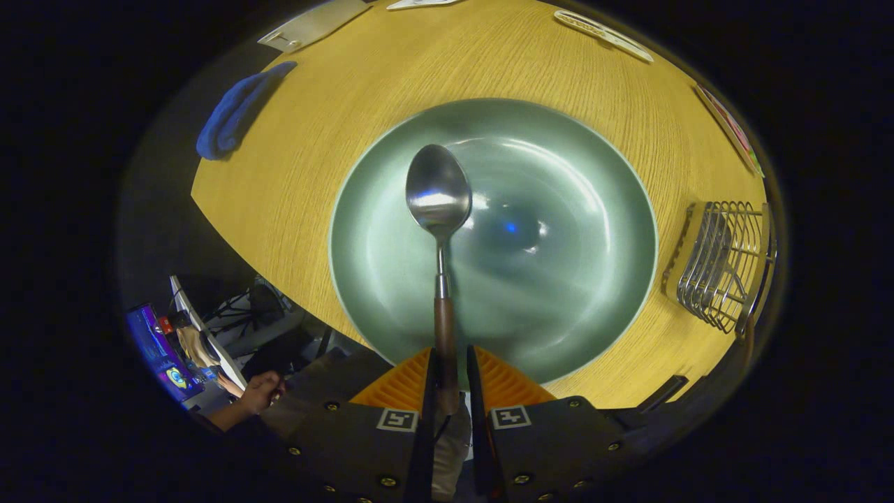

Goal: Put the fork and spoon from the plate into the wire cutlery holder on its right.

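Observation:
A spoon point(440, 209) with a steel bowl and a brown wooden handle points straight ahead from my gripper point(448, 374). Both fingers press on the handle's near end, so the gripper is shut on the spoon. The spoon hangs over a round green-grey plate point(559, 293) on the wooden table. To the plate's right stands the wire cutlery holder point(723, 272), with a brown handle showing at its near side. Nothing else lies on the plate where I can see it.
A blue cloth point(234, 112) lies at the table's left edge. Flat white items point(604, 31) and a card point(730, 129) lie at the table's far side. A person's hand point(258, 391) shows below the table edge, left of the fingers.

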Action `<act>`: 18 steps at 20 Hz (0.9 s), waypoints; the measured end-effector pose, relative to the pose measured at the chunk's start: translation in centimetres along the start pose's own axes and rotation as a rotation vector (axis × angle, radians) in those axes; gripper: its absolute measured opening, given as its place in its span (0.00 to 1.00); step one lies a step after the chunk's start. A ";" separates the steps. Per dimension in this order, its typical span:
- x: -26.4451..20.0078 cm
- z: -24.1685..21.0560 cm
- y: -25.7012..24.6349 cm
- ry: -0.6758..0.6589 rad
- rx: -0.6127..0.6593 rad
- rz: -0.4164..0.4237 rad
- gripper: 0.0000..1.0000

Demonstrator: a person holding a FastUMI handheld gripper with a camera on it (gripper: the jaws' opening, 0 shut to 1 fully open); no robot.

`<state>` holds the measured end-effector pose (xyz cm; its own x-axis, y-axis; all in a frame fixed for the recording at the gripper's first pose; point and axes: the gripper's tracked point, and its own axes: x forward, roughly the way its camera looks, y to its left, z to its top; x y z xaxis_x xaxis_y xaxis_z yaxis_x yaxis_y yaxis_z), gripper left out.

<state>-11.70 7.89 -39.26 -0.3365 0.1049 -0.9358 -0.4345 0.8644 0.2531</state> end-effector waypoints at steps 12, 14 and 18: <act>-0.9 -0.2 -1.9 0.021 -0.176 -0.056 0.04; -2.2 -0.2 -2.0 0.020 -0.181 -0.046 0.04; -4.8 -0.9 -3.9 0.052 -0.226 -0.070 0.04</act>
<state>-9.18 3.57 -35.55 -0.3390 0.0176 -0.9406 -0.6322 0.7361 0.2416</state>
